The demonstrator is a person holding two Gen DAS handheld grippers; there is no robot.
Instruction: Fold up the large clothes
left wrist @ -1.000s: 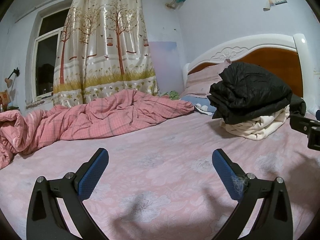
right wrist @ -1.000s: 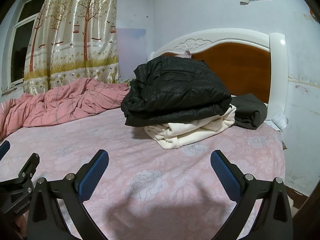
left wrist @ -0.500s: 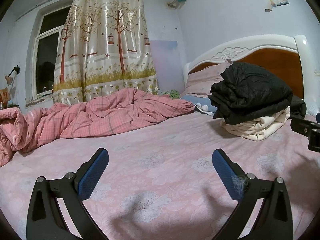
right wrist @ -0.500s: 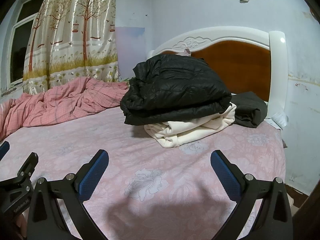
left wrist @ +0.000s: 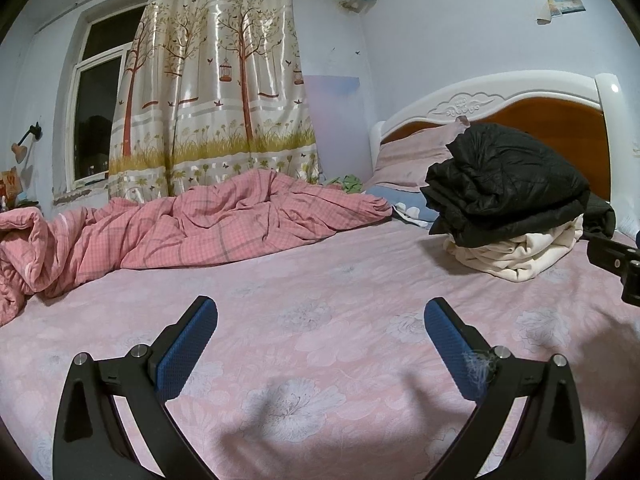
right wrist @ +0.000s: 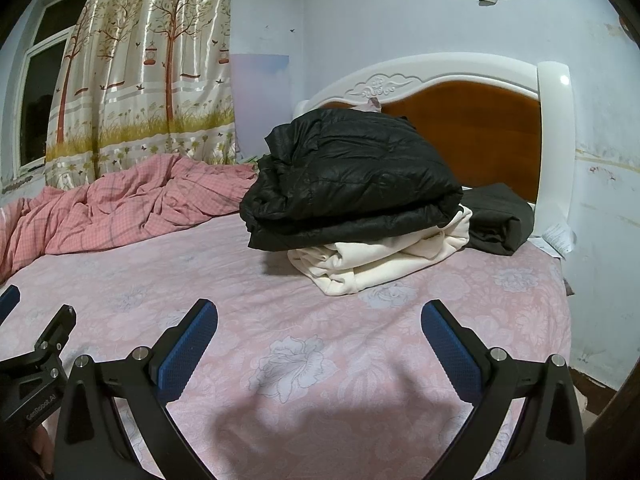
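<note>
A folded black padded jacket (right wrist: 348,184) lies on top of a folded cream garment (right wrist: 380,258) near the headboard; the same black jacket (left wrist: 508,184) and cream garment (left wrist: 516,254) show at the right of the left wrist view. Another folded dark garment (right wrist: 500,216) lies behind them. My left gripper (left wrist: 320,320) hovers open over the pink flowered sheet (left wrist: 304,312), holding nothing. My right gripper (right wrist: 318,320) is open too, a short way in front of the stack, nothing between its blue pads (right wrist: 188,352).
A rumpled pink checked quilt (left wrist: 192,228) covers the far left of the bed. Pillows (left wrist: 412,160) lean on the white and wooden headboard (right wrist: 460,120). A tree-patterned curtain (left wrist: 208,92) and window stand behind. The bed's right edge (right wrist: 560,320) drops off by the wall.
Both views have tilted up slightly, so the stack and quilt sit a little lower in frame. Both grippers remain open and the clothes have not moved.
</note>
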